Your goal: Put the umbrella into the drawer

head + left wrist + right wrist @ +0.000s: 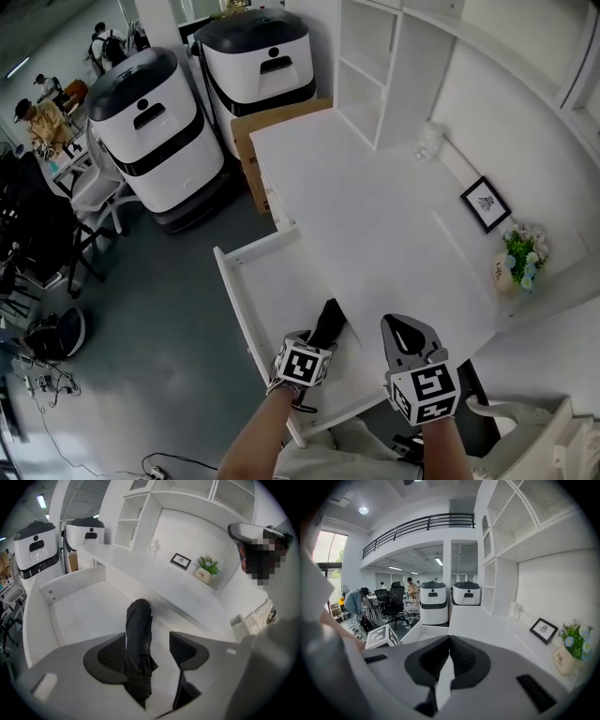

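Left gripper view shows your left gripper (pixel 148 640) released around the umbrella (pixel 139 620) in the drawer (pixel 70 584), your right gripper (pixel 449 640) clenched empty.

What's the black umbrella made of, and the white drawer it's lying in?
The umbrella looks like thin cloth, probably nylon or polyester: it is matte black with soft folds, and its strap has a small snap. The drawer looks like painted or laminated board, maybe wood: its panels are flat, smooth and white, with a screw head showing.
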